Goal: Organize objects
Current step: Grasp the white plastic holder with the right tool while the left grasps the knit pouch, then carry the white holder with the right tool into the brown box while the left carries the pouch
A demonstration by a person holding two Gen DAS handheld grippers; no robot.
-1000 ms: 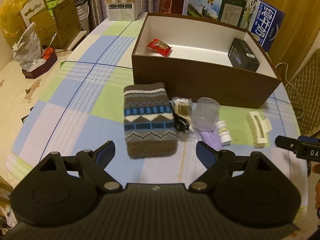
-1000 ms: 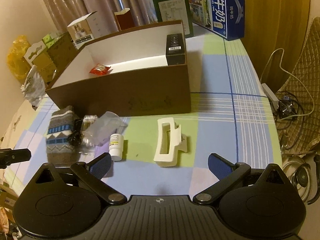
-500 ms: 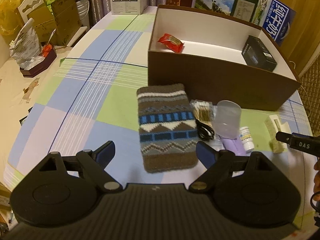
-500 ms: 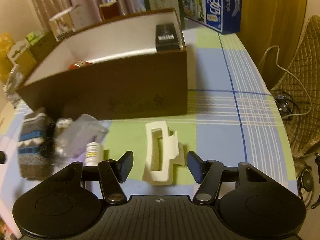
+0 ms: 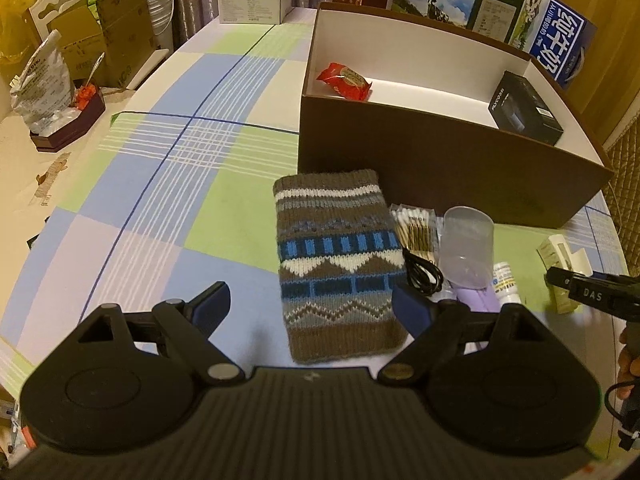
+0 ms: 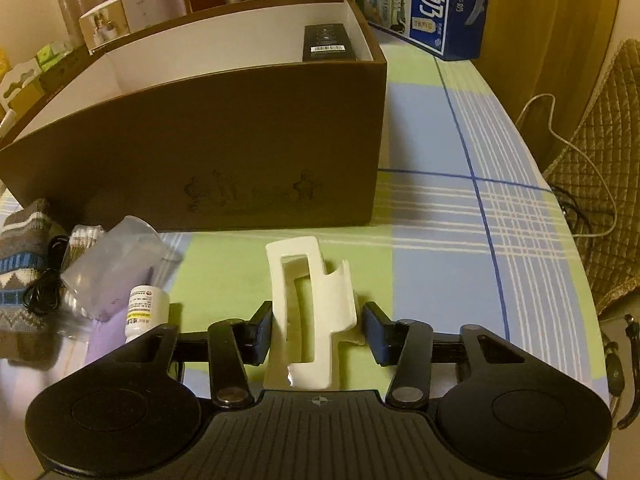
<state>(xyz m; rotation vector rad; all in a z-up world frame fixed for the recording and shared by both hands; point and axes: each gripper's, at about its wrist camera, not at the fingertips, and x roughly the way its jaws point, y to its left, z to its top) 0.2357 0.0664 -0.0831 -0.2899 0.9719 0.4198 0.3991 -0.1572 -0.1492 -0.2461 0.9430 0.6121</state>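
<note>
Checked cloth covers the counter (image 6: 440, 264). Since a second ago the right claw (image 6: 318, 330) has dropped over the white hair clip (image 6: 310, 300) and its jaws are closing, left pad touching, right pad just apart: pickup imminent. Left claw (image 5: 310, 306) hangs spread above the knitted pouch (image 5: 338, 260). Beyond stands the brown box (image 6: 224, 148).
</note>
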